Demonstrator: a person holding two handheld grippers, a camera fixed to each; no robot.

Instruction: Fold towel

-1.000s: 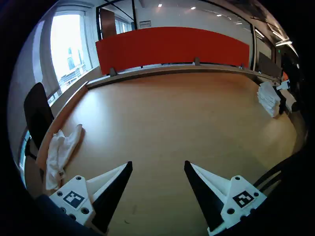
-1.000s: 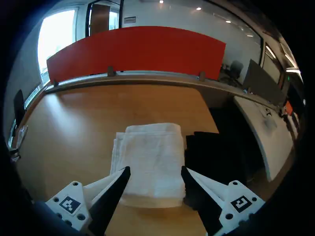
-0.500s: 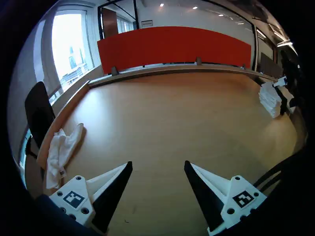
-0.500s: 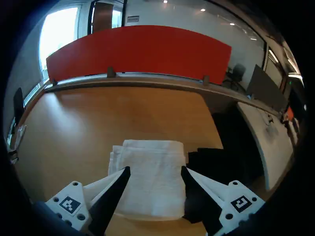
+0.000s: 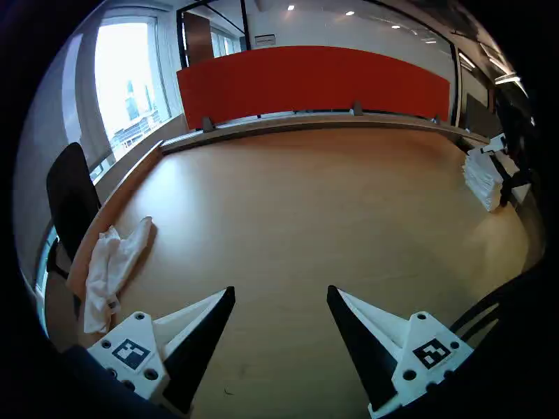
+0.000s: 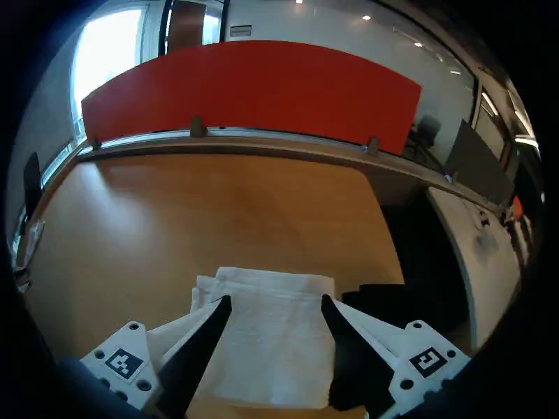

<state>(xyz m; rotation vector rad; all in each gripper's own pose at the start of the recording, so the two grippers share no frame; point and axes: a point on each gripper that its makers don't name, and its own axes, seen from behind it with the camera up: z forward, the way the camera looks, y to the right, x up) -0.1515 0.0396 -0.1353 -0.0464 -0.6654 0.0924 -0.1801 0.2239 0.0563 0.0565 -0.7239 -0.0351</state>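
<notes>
Left tongs (image 5: 279, 290): spread wide, nothing between them, held over bare wood in the middle of the surface (image 5: 314, 202). Right tongs (image 6: 274, 300): also spread wide and gripping nothing. The folded towel stack (image 6: 269, 342) lies under and just ahead of them at bottom centre of the right gripper view, and you cannot tell whether the tips touch the cloth. The stack is white terry, squared off, with a second layer peeping out along its left side and its far edge neat and rounded. It sits at the surface's edge, close beside something black (image 6: 398, 300) that you cannot identify. In the left gripper view the same stack (image 5: 483, 178) shows at the right of the frame as layered white edges. The crumpled towel (image 5: 112, 269) lies at lower left of that view, by the surface's edge near a dark chair (image 5: 70, 202). It is a limp, twisted strip, bunched and unfolded. Judgement: the stacked cloths look finished, and the crumpled one is what remains. You would need to spread it flat before making any fold, and neither pair of tongs is near it.
</notes>
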